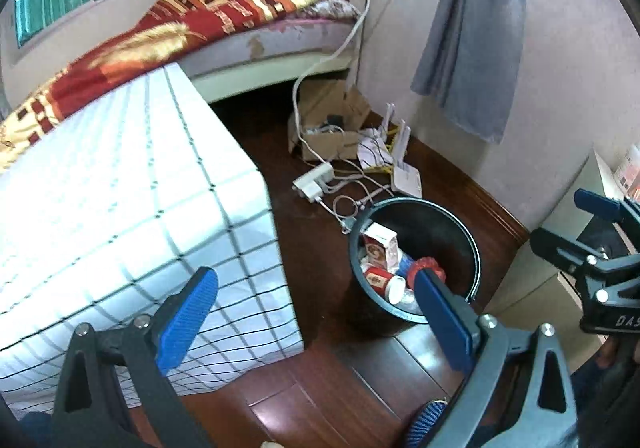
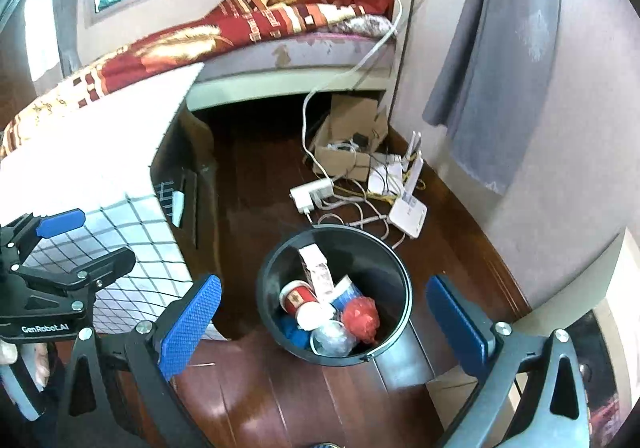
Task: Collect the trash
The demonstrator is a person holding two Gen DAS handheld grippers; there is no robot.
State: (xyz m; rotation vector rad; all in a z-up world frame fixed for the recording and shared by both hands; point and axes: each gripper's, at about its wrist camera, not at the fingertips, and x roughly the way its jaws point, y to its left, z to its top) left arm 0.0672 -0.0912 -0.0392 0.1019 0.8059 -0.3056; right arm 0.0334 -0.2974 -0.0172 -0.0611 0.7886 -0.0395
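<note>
With both the left gripper (image 1: 316, 316) and right gripper (image 2: 324, 324) spread wide and empty above the black bin (image 2: 404, 280), remaining trash near the bin should be sought, probably beside the cloth-covered table (image 1: 120, 208).

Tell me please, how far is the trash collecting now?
Much looks done: the black bin already holds a red cup, a carton, a red plastic bag and a clear wrapper. Nothing is in hand; the left claw and right claw are open. Crumpled paper beside the cardboard box may remain.
</note>
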